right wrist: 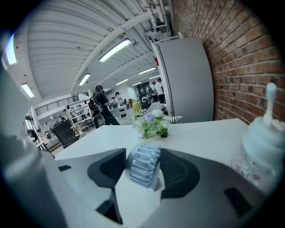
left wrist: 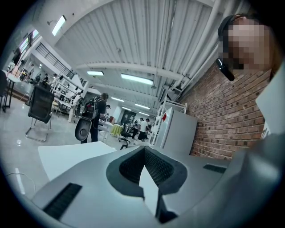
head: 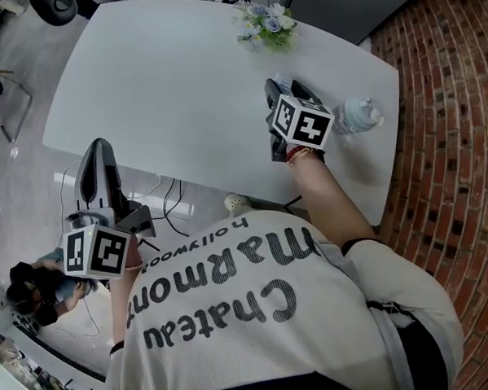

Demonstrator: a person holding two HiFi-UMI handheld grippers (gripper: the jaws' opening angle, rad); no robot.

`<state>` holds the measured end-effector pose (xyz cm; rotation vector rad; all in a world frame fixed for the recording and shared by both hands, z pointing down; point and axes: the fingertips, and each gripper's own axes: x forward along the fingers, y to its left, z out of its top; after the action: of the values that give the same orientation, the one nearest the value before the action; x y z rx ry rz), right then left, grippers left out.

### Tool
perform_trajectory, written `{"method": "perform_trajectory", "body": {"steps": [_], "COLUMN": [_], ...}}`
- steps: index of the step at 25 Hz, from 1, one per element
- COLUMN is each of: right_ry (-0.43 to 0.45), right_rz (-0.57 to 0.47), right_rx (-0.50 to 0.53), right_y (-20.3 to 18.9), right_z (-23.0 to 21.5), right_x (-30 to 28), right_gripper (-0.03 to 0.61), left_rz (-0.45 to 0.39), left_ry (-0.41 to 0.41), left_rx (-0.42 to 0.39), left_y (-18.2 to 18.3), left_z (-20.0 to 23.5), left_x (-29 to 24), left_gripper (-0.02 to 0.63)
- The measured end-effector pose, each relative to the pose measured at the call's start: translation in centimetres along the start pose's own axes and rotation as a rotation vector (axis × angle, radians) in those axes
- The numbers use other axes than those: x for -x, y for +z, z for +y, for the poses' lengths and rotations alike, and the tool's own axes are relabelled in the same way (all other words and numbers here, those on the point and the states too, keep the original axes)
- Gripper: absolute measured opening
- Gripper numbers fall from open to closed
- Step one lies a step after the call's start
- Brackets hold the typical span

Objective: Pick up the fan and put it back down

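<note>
White worktop (head: pixel 177 72), rounded corners, open workshop hall, brick wall (right wrist: pixel 231 53) on the right. Fan (right wrist: pixel 143 171) is small, pale blue, ribbed, and sits on the worktop right between the jaws of the right tool (right wrist: pixel 143 156). Both pads meet its sides, so this tool is grasping the fan, base apparently down on the surface. Tool tips downward toward the worktop. Just right of the tool is a clear bottle (right wrist: pixel 265 138) with a white top, apart from the fan. Ahead of the tool, near the far edge, is a small flower bunch (right wrist: pixel 152 124). Grey cabinet (right wrist: pixel 187 80) stands behind that, against the brick.

Left tool (left wrist: pixel 143 151) is clenched, tips together, nothing in it. It's held off the near left edge of the worktop, pointing level, well apart from the fan. Cables (head: pixel 166 198) lie on the floor under that edge.
</note>
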<state>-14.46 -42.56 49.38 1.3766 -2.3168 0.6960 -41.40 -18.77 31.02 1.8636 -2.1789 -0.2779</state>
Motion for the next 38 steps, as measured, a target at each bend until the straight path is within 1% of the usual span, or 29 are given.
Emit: {"method": "perform_trajectory", "body": {"steps": [13,28,34,36,38], "right_ry": [0.022,0.031,0.053,0.067,0.08], "right_rz": [0.015,0.054,0.069,0.069,0.062], "right_rx": [-0.006,0.001,0.026,0.046,0.074], "right_y": [-1.3,-5.1,-7.0,-7.3,-7.3], "right_z": [0.5,2.8,4.3,5.0,5.9], "right_x": [2.0,7.7,10.8,12.0,13.1], "right_gripper": [0.225,0.218,0.215,0.213,0.212], "left_rz": [0.0,-0.013,-0.025,-0.032,-0.031], "left_ry": [-0.023,-0.091,-0.125,-0.135,-0.148], "left_rx": [0.002,0.012,0.009,-0.01,-0.006], "left_y": [-0.1,0.3,0.5,0.7,0.8], "left_z": [-0.5,-1.2,-1.8,-2.2,-2.4], "left_x": [1.6,5.9,8.2,9.0,9.6], "left_gripper": [0.002,0.0,0.002,0.0,0.002]}}
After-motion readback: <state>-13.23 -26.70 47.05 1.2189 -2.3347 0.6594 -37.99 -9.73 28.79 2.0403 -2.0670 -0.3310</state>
